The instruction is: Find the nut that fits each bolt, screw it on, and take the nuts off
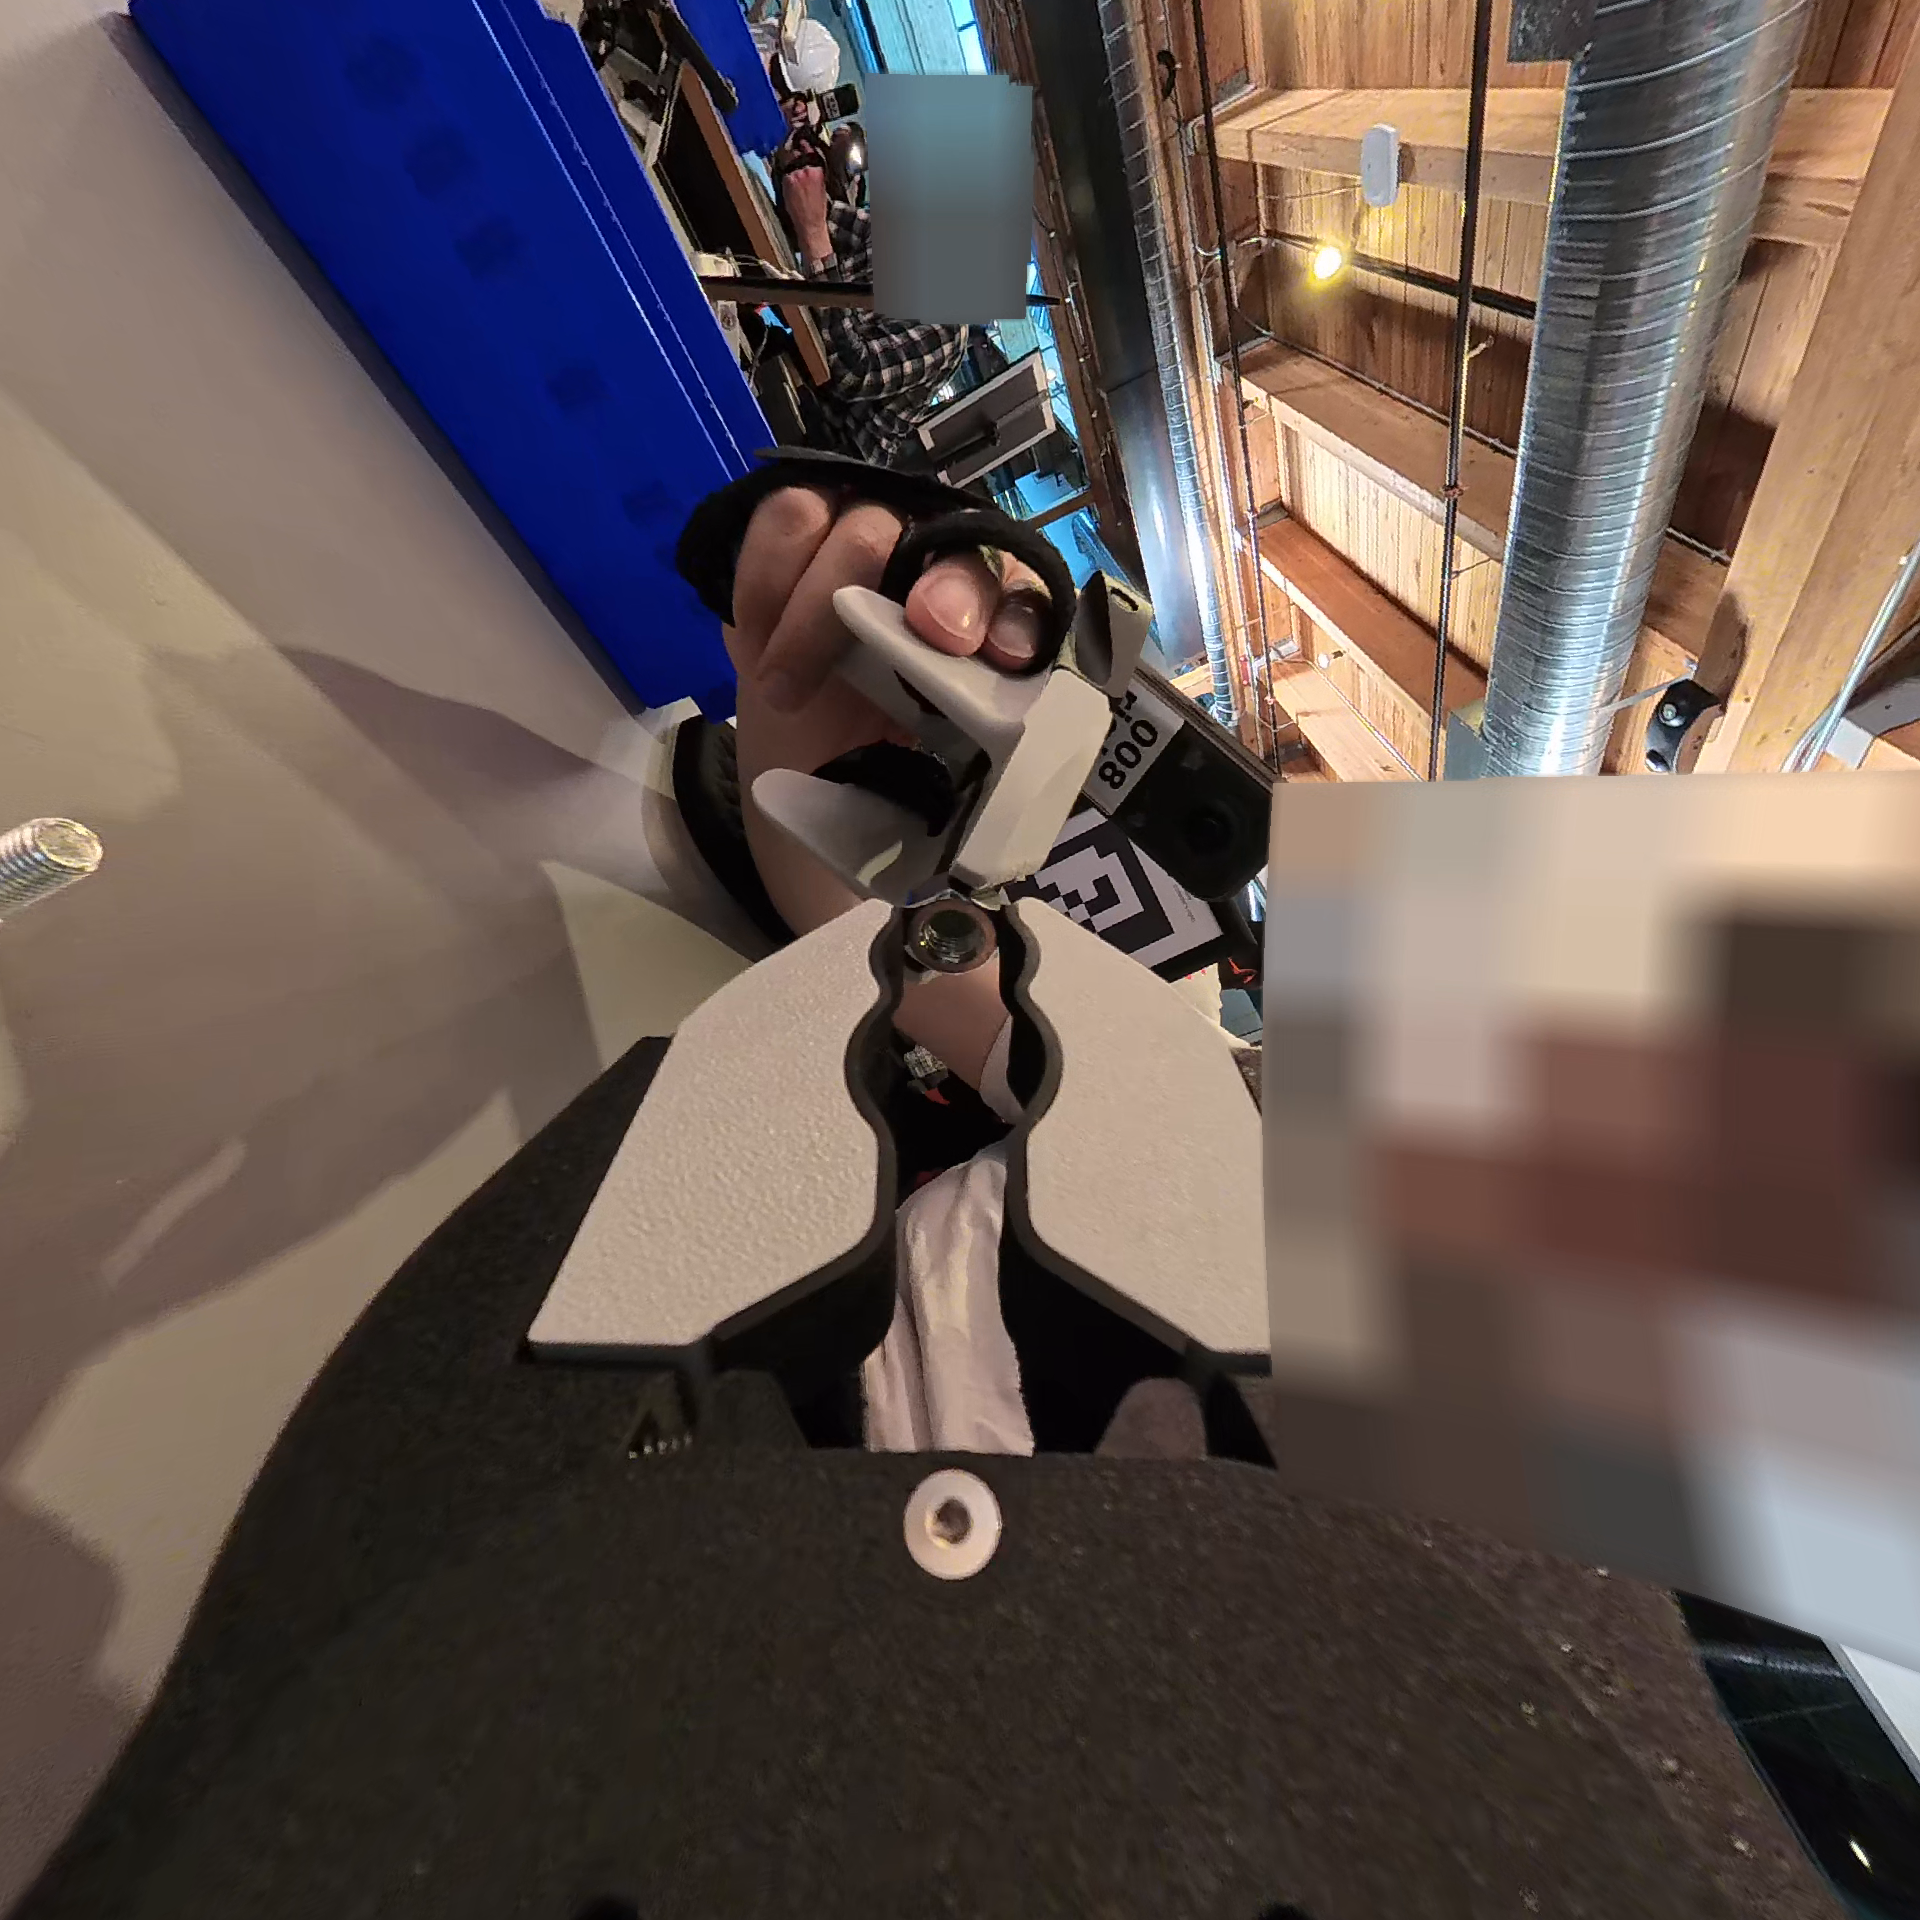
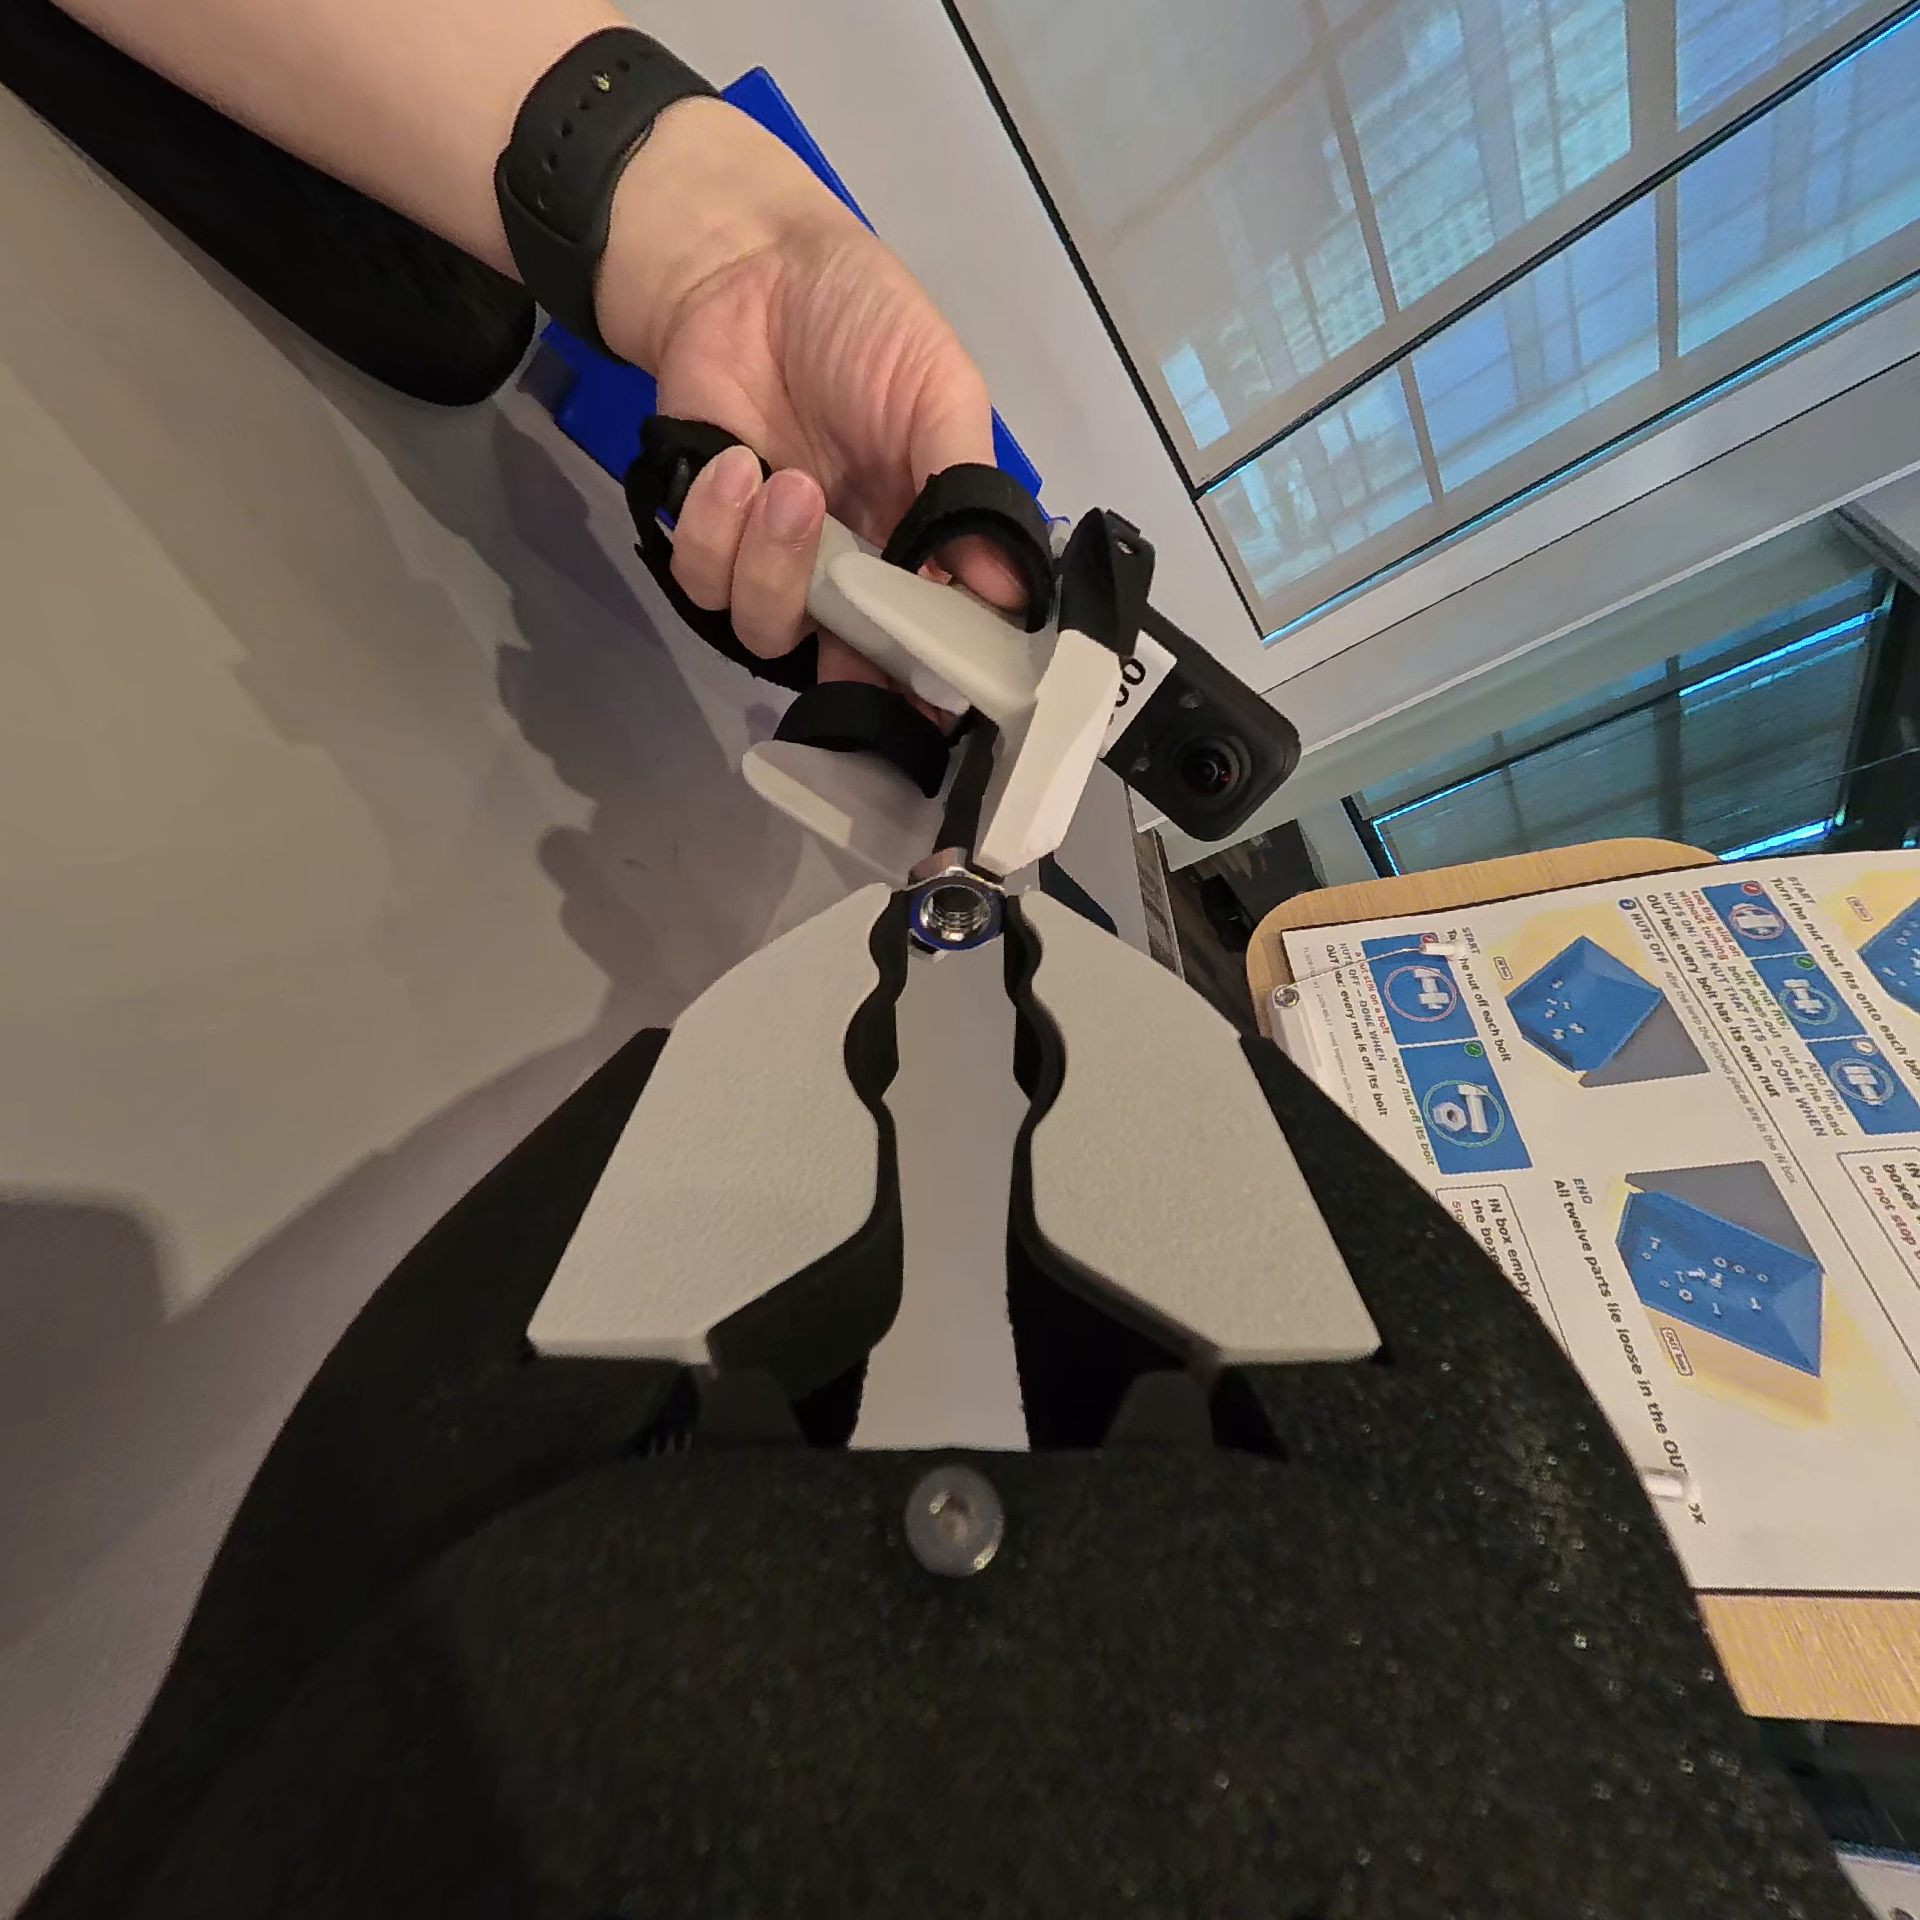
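Left hand-held gripper [image 1: 948, 940] and right hand-held gripper [image 2: 951, 925] tip to tip, above worktop [image 1: 260, 727]. Nut [image 1: 948, 938] between tips of both. Bolt [image 1: 47, 857] at far left. Bin [image 1: 468, 270] behind on worktop. Instruction sheet [image 2: 1662, 1195] at right.

Each camera sits just behind its own hand-held gripper and looks forward along the fingers, tilted steeply. The left wrist view faces the right hand-held gripper [image 1: 951, 894] close up, with wooden ceiling and a silver duct [image 1: 1621, 416] behind. The right wrist view faces the left hand-held gripper [image 2: 951, 883] equally near, windows beyond. Both share the nut [image 1: 948, 938] [image 2: 951, 920] between the tips, the bench [image 1: 208, 727] [image 2: 260, 727] and blue bin [image 1: 468, 260] [image 2: 613, 405].
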Demonstrator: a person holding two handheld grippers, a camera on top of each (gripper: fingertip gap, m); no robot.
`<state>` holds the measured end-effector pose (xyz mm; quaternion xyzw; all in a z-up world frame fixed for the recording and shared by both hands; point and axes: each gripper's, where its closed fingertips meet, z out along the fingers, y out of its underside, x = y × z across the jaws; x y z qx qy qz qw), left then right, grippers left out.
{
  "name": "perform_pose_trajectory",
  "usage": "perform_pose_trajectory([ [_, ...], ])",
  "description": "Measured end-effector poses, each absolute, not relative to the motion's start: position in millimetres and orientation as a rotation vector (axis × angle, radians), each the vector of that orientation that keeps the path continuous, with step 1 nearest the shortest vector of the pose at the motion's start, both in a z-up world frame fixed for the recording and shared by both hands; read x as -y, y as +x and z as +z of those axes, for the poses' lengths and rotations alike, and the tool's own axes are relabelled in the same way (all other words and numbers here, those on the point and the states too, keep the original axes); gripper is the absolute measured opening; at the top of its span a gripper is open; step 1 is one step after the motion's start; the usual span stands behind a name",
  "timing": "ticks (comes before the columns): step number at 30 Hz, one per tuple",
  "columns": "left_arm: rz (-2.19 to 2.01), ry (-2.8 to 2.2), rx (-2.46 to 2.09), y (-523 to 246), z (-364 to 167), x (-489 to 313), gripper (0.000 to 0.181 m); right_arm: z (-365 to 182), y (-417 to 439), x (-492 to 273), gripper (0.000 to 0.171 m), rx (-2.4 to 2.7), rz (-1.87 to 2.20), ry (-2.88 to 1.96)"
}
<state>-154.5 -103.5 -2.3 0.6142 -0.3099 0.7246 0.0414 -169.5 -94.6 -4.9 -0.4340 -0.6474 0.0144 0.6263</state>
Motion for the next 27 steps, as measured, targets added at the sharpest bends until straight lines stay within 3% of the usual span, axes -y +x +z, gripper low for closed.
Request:
perform_pose_trajectory([
  [27, 2.199, 1.803, 0.881, -157.7, -3.2, 106.5, 0.016, -4.5, -173.3, 99.0, 0.017, 1.484, 0.055, -0.989],
])
